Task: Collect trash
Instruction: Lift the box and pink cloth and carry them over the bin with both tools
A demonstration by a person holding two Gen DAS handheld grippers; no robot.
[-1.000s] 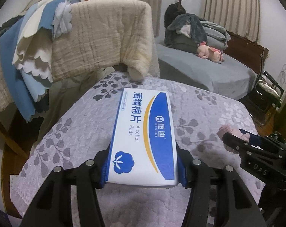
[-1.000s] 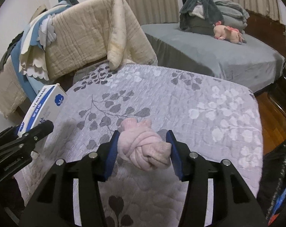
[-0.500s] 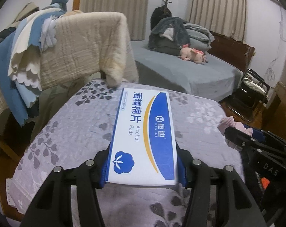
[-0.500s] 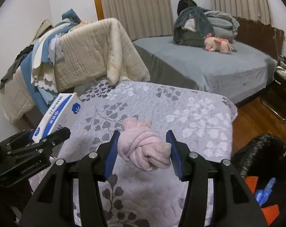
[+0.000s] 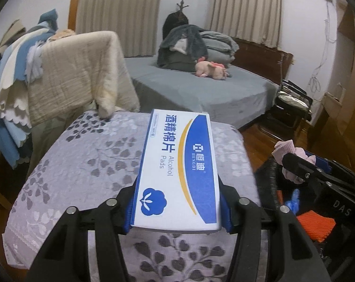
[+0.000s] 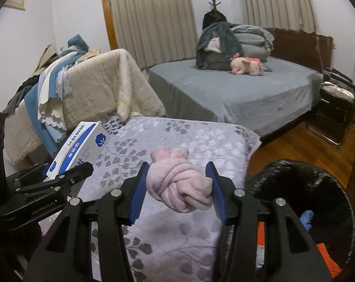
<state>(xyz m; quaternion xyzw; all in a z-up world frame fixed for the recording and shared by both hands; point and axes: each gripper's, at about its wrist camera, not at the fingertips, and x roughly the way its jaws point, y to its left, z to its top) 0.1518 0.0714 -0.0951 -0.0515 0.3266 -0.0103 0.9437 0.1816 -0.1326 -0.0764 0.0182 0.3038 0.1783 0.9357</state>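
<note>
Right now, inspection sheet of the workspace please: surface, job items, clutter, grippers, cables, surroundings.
Surface: quilted bed cover with grey leaf print; nothing lies on the part in view.
Job's things: alcohol pads box and pink sock bundle, both held off the cover; black bin at lower right, orange and blue items already inside.
Clutter: blankets draped over a rail at left.
Grippers: left gripper shut on the box; right gripper shut on the sock bundle, beside the bin.
Cables: thin cords hang on the right wall.
Surroundings: grey bed with plush toy and folded bedding, curtains, wooden floor, chair at right.
</note>
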